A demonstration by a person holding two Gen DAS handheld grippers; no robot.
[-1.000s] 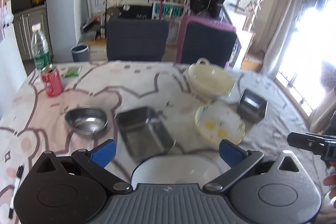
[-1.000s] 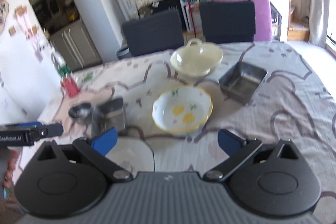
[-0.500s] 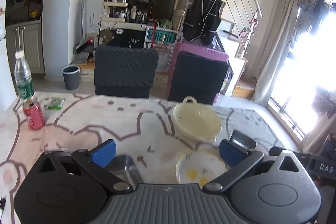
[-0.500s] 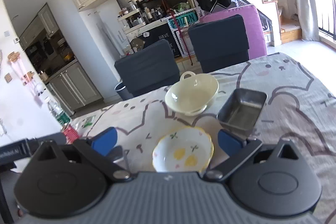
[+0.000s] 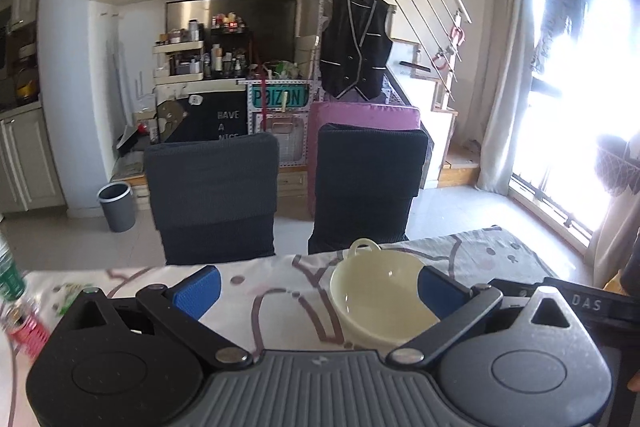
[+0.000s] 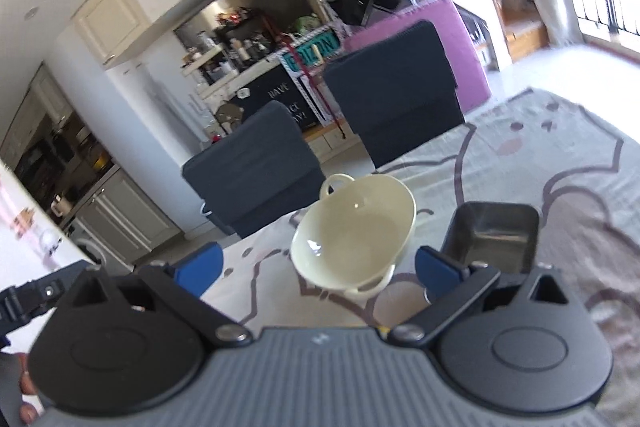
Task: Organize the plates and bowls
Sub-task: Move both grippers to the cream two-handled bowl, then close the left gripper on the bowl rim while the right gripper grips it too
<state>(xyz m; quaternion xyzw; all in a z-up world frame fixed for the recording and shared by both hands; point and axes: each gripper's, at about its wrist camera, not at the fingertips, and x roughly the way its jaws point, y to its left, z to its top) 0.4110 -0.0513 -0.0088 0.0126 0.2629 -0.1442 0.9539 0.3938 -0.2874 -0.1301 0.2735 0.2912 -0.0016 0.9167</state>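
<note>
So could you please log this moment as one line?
left claw open | right claw open | cream bowl on table, unheld | steel tray beside it

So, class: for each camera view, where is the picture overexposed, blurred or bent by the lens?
Left wrist view: the window at right is blown out to white; the red can at the left edge is smeared. Right wrist view: the whole scene tilts, the chairs look soft, and the cream bowl carries small glints.
</note>
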